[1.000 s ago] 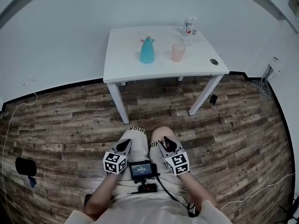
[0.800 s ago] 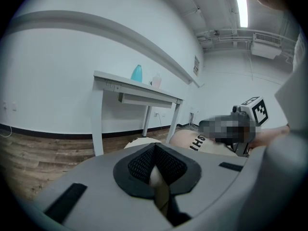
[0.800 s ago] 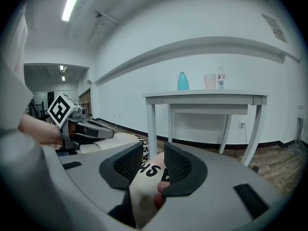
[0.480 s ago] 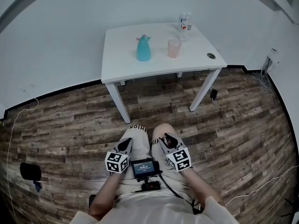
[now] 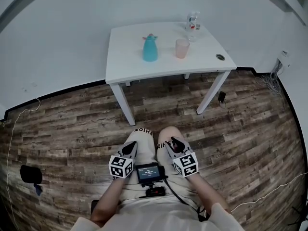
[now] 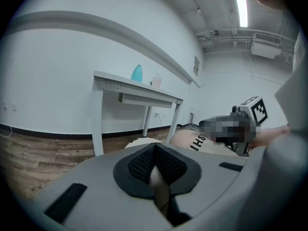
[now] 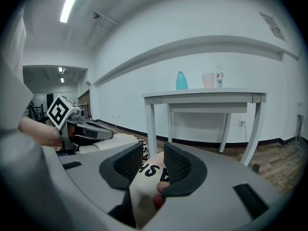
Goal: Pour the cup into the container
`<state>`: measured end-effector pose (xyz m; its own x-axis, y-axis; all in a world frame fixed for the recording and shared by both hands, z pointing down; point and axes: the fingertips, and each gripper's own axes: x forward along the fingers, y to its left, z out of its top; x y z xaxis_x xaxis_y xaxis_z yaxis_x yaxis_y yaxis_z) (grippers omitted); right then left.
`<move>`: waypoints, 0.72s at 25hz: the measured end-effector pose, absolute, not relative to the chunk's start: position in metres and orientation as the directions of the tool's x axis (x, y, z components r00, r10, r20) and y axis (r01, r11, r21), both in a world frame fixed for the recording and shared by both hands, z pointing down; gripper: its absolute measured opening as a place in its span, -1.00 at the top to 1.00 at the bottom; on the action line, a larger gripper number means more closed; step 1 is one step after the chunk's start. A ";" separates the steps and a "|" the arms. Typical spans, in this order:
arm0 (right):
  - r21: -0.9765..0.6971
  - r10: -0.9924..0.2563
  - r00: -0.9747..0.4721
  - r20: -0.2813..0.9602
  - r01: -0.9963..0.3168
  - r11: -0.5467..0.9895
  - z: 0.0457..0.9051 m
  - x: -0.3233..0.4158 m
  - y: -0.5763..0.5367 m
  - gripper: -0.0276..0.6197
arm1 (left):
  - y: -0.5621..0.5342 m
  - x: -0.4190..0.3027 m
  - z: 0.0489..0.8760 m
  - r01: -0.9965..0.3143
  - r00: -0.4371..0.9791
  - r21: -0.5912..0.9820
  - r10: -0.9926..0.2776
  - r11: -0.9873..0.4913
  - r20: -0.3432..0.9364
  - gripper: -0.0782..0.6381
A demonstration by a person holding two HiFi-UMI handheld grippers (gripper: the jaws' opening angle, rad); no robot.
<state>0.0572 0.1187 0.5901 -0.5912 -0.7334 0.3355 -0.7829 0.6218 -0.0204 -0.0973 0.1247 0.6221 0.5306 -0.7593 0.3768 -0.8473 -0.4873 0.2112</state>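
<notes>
A seated person rests two grey plastic grippers on their thighs, above a floor of rough wood-grain planks. The left gripper has its black ribbed pads pressed together with nothing between them. The right gripper has its ribbed pads slightly spread, pinching nothing. Well ahead stands a smooth white rectangular desk. On it a pale pink translucent cup, tapered, stands upright near a teal bottle-shaped container with a narrow top. A clear plastic bottle stands behind the cup.
</notes>
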 end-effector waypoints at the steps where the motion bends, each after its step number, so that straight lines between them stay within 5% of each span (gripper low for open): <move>1: -0.025 -0.734 -0.592 0.334 -0.784 0.621 0.590 0.057 0.118 0.52 | 0.124 -0.097 0.622 -0.847 0.532 0.212 -0.759 -0.488 0.376 0.75; 18: -0.047 -0.736 -0.591 0.330 -0.789 0.613 0.590 0.060 0.117 0.52 | 0.124 -0.099 0.623 -0.847 0.532 0.215 -0.758 -0.487 0.379 0.75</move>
<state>0.0596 0.1166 0.5896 -0.5914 -0.7360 0.3295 -0.7888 0.6128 -0.0470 -0.0987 0.1245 0.6227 0.5317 -0.7575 0.3788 -0.8467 -0.4867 0.2150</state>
